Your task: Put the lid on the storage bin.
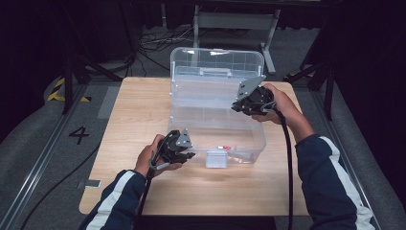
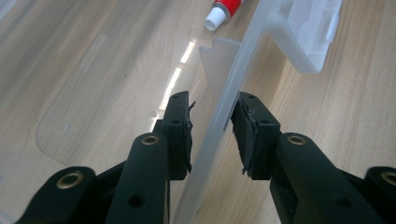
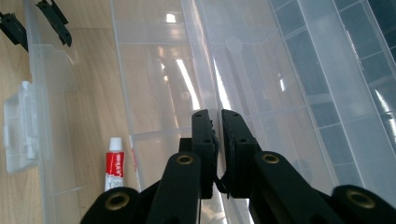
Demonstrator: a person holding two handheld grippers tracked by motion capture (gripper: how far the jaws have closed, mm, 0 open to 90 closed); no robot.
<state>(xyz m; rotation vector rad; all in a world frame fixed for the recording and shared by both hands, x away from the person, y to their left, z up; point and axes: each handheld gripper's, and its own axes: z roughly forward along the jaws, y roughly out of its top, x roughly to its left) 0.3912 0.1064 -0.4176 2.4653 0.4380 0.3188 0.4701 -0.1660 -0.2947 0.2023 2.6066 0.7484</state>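
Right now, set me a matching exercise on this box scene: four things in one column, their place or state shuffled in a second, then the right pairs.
Things:
1. left gripper
2. right gripper
3. red and white tube
4. lid

Place or state:
A. lying inside the clear box
B. jaws astride the box's near wall, not pressing it
C. standing open at the far side of the box
D. jaws almost together above the box's far edge

Pairs: 1-B, 2-D, 3-A, 4-C
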